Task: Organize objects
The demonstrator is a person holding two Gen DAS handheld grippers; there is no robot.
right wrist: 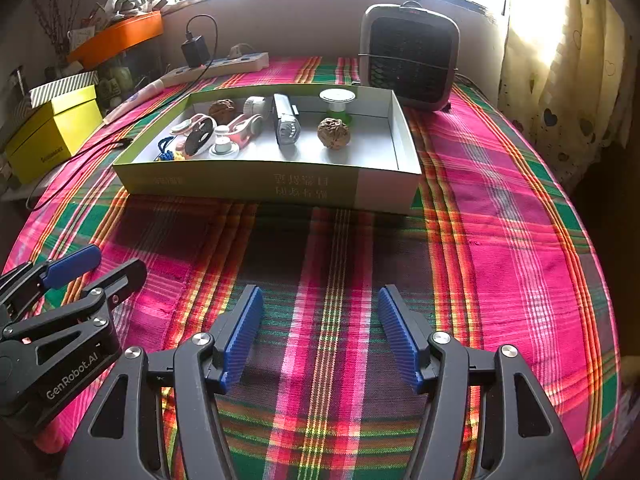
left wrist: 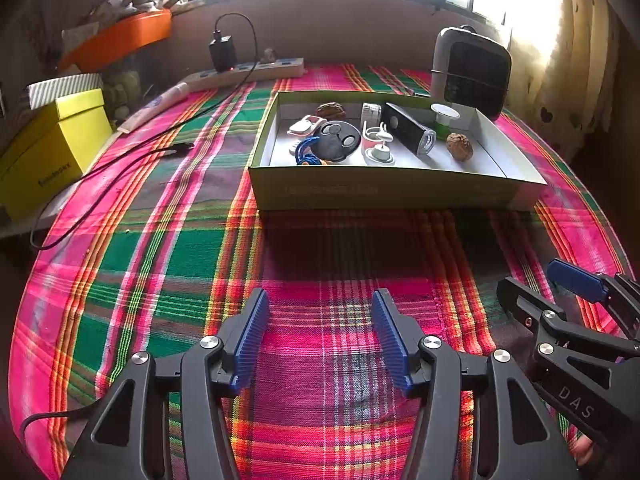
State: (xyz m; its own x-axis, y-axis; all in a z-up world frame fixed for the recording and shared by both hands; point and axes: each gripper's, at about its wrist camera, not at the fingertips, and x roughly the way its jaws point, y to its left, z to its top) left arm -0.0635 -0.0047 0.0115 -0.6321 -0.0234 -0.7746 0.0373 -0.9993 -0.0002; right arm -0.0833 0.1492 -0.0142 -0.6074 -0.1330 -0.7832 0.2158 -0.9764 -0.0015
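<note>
Both tongs [left wrist: 320, 336] [right wrist: 320, 332] empty; box [right wrist: 256, 184] apparently filled.

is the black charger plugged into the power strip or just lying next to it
Plugged in. The black charger stands upright on the power strip at the table's far edge, its cable looping up from its top and down onto the cloth.

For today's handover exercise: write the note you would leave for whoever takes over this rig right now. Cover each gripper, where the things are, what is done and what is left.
Left gripper: open, empty, above the plaid cloth.
Right gripper: open, empty, beside the left one.
Things: all the small items lie inside the open box, among them two walnuts, a black flashlight, a round black case and a blue cord.
Done: nothing loose shows on the cloth in front of the box.
Left: perhaps tidying inside the box; the items crowd its left half.
</note>
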